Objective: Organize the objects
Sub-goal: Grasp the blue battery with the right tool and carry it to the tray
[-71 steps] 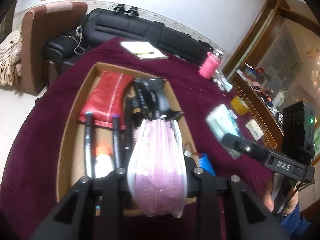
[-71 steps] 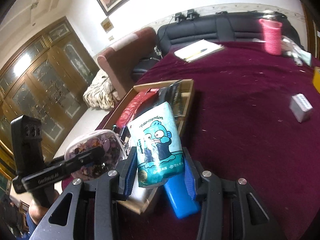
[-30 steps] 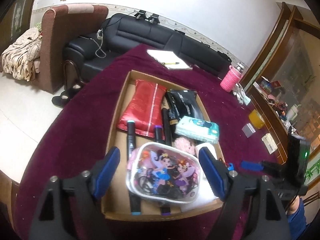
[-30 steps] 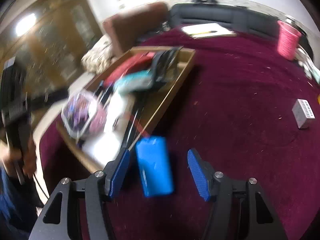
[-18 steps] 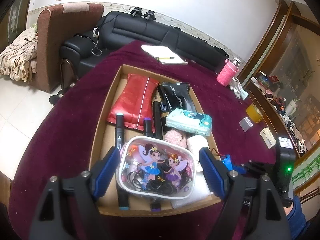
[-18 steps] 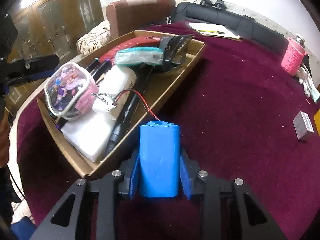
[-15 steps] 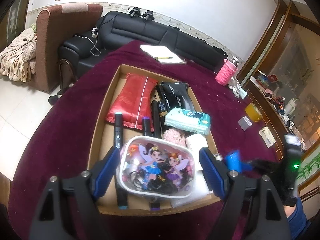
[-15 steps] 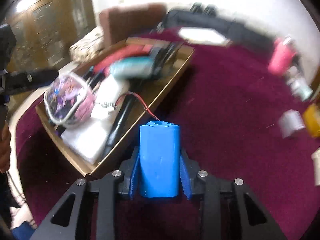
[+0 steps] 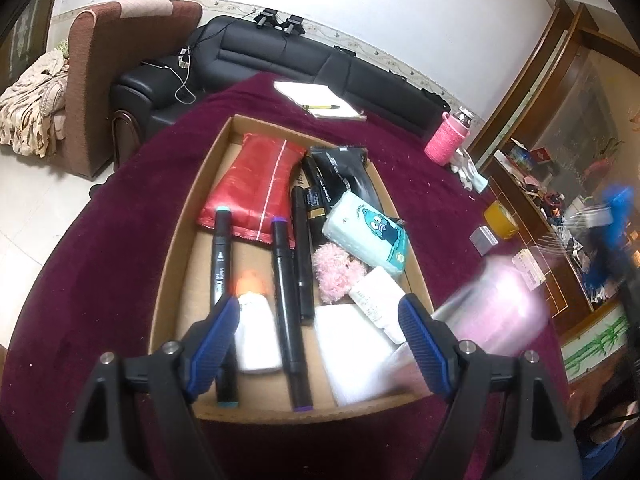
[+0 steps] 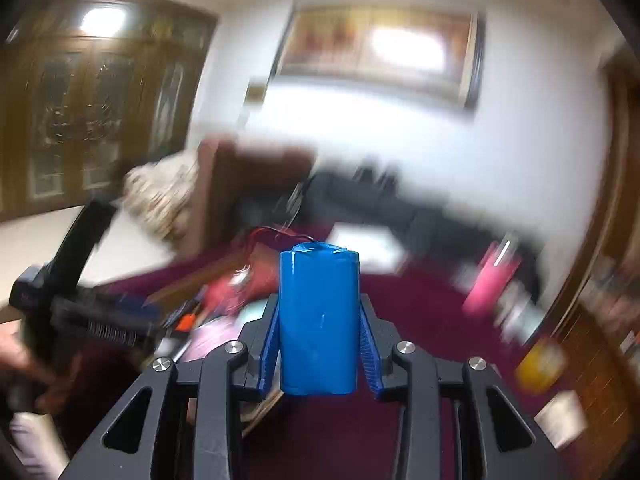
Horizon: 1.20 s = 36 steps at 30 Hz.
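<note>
"What did my right gripper (image 10: 319, 354) hold?"

"I saw it clamped on the blue battery pack (image 10: 318, 320), lifted above the maroon table (image 10: 420, 312); its jaws had just been closing on that pack."

"And my left gripper (image 9: 318, 346)?"

"Its jaws stood wide and empty over the cardboard tray (image 9: 182, 240), above the two markers (image 9: 285, 312). A blurred pink pouch (image 9: 496, 312) showed at the tray's right edge."

2 markers (image 9: 221, 280), 1 red pouch (image 9: 252, 184), 1 tissue pk (image 9: 366, 236), 1 pink pom-pom (image 9: 336, 274), 1 blue battery (image 10: 318, 320).
</note>
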Available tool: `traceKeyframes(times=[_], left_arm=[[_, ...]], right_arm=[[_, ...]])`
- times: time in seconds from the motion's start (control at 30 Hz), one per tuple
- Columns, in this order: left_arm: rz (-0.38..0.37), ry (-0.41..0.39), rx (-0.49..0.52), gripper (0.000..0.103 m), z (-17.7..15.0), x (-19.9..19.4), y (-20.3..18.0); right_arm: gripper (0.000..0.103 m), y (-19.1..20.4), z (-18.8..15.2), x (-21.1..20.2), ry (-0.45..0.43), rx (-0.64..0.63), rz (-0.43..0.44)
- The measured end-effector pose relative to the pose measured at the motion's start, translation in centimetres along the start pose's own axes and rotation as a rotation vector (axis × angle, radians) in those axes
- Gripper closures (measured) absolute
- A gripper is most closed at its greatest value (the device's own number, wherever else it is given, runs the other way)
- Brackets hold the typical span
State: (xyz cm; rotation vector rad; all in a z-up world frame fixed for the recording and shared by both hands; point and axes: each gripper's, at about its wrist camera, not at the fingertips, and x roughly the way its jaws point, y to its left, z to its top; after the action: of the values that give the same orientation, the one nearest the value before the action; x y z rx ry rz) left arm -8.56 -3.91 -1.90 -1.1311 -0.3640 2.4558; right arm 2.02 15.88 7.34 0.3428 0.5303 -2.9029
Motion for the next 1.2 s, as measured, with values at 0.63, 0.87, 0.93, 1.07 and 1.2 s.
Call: traceKeyframes(times=[0.63, 0.87, 0.93, 1.07, 1.2], left_arm=[[-0.03, -0.029, -0.001, 0.022, 0.2, -1.5, 0.2], [-0.141, 0.019, 0.129, 0.021, 1.9, -0.6, -7.1], [-0.154, 0.05, 0.166, 0.02, 2.4, 0.6, -9.9], [-0.203, 0.157, 0.236, 0.019, 2.9, 4.6, -17.0], [-0.213, 0.222, 0.273, 0.018, 3.3, 8.9, -23.1]], right_arm=[[0.064, -3.7, -1.2, 3.9, 0.141, 0.189, 0.07], [0.064, -15.3, -8.9, 2.1, 0.27, 0.458, -0.054], [0.064, -18.3, -10.3, 2.4, 0.291, 0.499, -0.098], [0.064, -23.2, -14.0, 2.5, 0.324, 0.552, -0.19], [0.065, -26.4, -17.5, 3.5, 0.35, 0.658, -0.213]])
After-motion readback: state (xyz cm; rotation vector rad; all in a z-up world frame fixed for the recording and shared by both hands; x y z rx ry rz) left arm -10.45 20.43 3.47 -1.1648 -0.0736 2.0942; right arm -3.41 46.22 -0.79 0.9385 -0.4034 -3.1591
